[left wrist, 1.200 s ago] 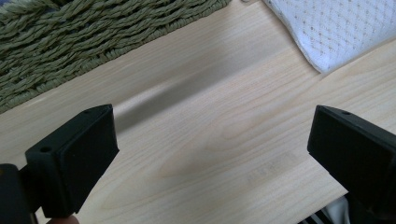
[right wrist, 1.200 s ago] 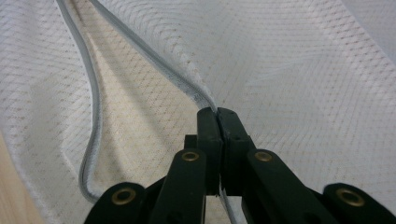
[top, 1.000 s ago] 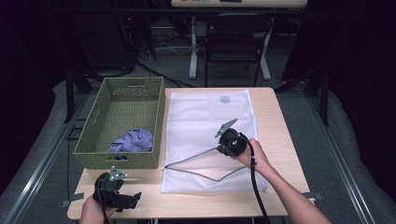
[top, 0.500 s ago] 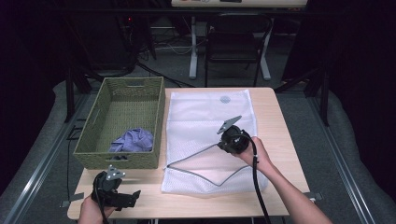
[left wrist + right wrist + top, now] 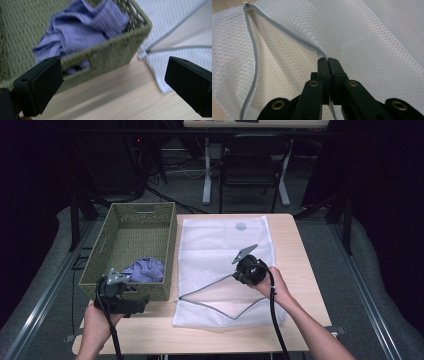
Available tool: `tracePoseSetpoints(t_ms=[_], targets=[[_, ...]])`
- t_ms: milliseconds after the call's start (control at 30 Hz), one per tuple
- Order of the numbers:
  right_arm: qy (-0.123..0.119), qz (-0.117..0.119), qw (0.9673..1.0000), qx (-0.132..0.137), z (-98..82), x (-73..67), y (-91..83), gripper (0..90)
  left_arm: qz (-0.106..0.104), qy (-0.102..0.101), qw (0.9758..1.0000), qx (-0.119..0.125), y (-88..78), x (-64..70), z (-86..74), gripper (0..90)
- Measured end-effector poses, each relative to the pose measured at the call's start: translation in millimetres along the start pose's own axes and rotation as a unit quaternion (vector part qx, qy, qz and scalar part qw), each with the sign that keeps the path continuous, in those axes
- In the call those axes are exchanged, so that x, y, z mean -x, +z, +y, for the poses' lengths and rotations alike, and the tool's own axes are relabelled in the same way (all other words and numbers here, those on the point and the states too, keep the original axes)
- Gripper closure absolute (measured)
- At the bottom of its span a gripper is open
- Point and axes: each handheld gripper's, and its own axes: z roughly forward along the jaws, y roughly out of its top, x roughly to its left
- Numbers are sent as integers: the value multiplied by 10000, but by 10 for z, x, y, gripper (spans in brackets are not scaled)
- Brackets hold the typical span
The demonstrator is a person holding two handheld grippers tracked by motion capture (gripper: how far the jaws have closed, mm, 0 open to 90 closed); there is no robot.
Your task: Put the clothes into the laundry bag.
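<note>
— Mesh bag (image 5: 220,245): flat just right of the basket (image 5: 100,265), zip edge (image 5: 287,32) pinched tight in the right gripper (image 5: 328,62), held up as an open mouth.
— And the left gripper (image 5: 112,72)?
— Lifted since a second ago; now at the basket's near wall, spread wide, gripping nothing.
— Meaning?
— Probably lining up on the purple cloth (image 5: 145,269) in the basket's near right corner. Not yet touched; bagging not begun.
</note>
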Motion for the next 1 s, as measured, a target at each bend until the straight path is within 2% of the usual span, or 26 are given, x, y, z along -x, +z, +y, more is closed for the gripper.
tracePoseSetpoints(t_ms=[133,167,267,300,400,500,600,667,733,800,867,933,967,1000], targets=[[-56,-15,9999,-89,-2,-4,22,890,30,-3,10000,12,31,-63,279,15],[-54,-4,9999,-88,-4,-4,27,890,-1,-15,10000,-19,45,-89,350,14],[-64,-21,9999,-97,-6,-7,36,890,76,6,9999,-120,134,-144,551,15],[-61,-25,9999,-88,-9,-9,40,890,32,-30,9998,-195,174,-166,613,19],[-80,-48,9999,-90,-14,-12,51,890,127,-27,9992,-378,316,-223,773,25],[-72,-30,9999,-119,-17,-12,52,890,115,-113,9980,-617,471,-312,883,27],[-67,-11,9999,-80,-23,-6,55,890,45,-213,9952,-957,650,-406,930,45],[-85,-14,9999,-120,-24,2,51,890,-82,-287,9926,-1181,736,-450,932,44],[-89,-2,9999,-111,-30,11,58,890,-66,-289,9902,-1362,826,-482,921,39],[-35,-11,10000,-87,-35,7,65,890,-162,-360,9881,-1485,873,-517,909,29],[-92,-17,9998,-146,-30,9,61,890,-164,-378,9867,-1572,916,-545,893,17],[-114,-23,9998,-138,-29,5,64,890,-165,-385,9847,-1692,959,-571,875,8],[-105,-50,9998,-147,-28,-1,61,890,-180,-415,9828,-1789,986,-589,860,7],[-92,-36,9999,-129,-28,-3,62,890,-188,-419,9822,-1821,1005,-599,849,8]])
